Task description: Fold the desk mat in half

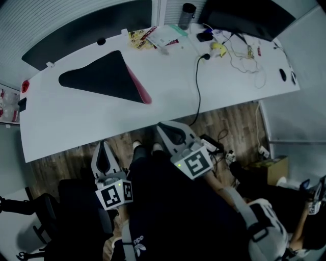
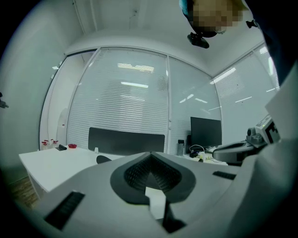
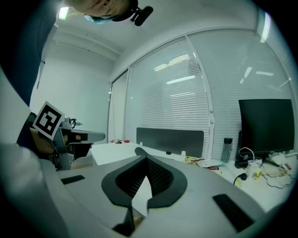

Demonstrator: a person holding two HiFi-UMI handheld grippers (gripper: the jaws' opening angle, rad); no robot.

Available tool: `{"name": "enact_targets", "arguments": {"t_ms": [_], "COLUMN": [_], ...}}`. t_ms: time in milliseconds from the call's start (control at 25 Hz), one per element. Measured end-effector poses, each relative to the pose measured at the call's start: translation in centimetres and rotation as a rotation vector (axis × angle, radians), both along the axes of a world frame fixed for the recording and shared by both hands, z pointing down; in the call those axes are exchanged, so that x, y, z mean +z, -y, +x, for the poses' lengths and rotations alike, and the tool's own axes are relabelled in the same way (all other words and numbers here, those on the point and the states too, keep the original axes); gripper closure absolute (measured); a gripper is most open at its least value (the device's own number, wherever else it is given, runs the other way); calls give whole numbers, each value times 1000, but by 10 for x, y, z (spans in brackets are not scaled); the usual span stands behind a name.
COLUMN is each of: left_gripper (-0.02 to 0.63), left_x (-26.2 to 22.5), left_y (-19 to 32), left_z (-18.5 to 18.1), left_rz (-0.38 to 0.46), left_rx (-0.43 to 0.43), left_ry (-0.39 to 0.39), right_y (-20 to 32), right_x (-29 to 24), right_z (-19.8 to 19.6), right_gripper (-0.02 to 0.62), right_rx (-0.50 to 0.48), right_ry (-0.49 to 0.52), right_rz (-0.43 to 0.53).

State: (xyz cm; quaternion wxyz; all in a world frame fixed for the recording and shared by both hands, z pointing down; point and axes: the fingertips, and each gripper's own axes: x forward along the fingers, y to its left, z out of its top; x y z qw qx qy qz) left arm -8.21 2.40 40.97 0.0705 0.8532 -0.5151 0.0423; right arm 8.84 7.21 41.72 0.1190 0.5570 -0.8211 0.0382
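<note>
The desk mat (image 1: 104, 76) lies on the left half of the white desk (image 1: 168, 92). It is black and folded over into a rough triangle, with a strip of its pink underside (image 1: 140, 87) showing along the right edge. Both grippers are held back from the desk, over the person's lap and the wooden floor. The left gripper (image 1: 103, 145) is shut and empty, and its tips (image 2: 150, 155) meet in its own view. The right gripper (image 1: 162, 125) is shut too, with nothing in it (image 3: 145, 158). A sliver of the mat (image 2: 104, 159) shows past the left jaws.
A monitor (image 1: 249, 18), a dark bottle (image 1: 187, 15), papers (image 1: 158, 36), a yellow item (image 1: 219, 48) and loose wires sit at the desk's back right. A black cable (image 1: 197, 86) hangs over the front edge. A dark partition (image 1: 86, 30) runs behind. A cardboard box (image 1: 270, 165) stands on the floor.
</note>
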Motion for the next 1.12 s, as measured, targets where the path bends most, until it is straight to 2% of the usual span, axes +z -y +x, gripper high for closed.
{"name": "enact_targets", "arguments": {"t_ms": [440,1120], "left_gripper": [603,603], "left_x": [-3,-5], "left_y": [0,2], "left_z": [9,2], "left_rz": [34,33], "left_rx": [74,93], "left_ry": [24,-19], "right_y": [-7,-4], "right_x": [-1,1], "right_z": [-4,-14], "right_gripper": [597,597], "right_rx": [-3,2], "right_ry": [-2,-18], "right_rz": [-1,-11]}}
